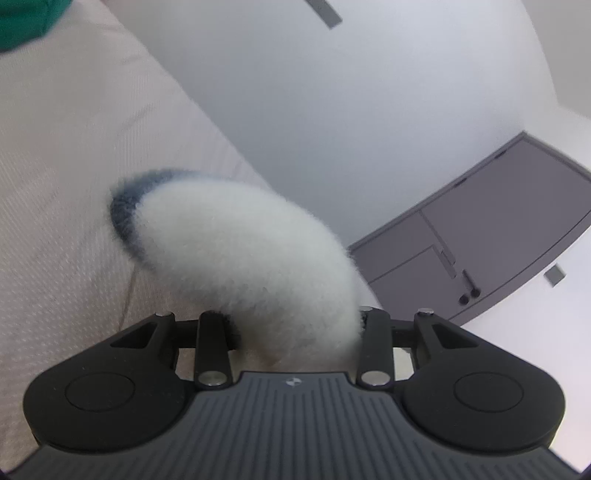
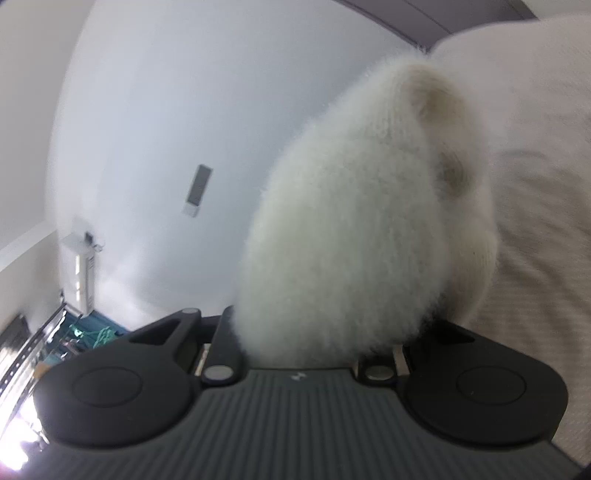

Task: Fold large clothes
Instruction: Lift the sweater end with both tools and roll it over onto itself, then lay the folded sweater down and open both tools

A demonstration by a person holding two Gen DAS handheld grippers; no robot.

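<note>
The garment [image 1: 243, 254] is a thick, fuzzy white knit with long soft fibres; in the left wrist view a bunched, rounded fold of it rises out from between the fingers of the left gripper [image 1: 295, 332], and its far end shows a dark blue-grey band. That gripper is clamped on this fold, fingers hidden under the fluff. It hangs above a pale, finely woven bedspread [image 1: 66, 155] with a dotted texture, tilted so a white wall [image 1: 332, 110] and grey flat-panelled cabinet doors [image 1: 498, 214] slant across the view. A green cloth [image 1: 26, 18] sits at the top left corner. The right gripper [image 2: 325, 347] likewise grips a plump, egg-shaped bundle of the same white fleece, with the bedspread to its right. Both gripper bodies are black, ribbed plastic.
</note>
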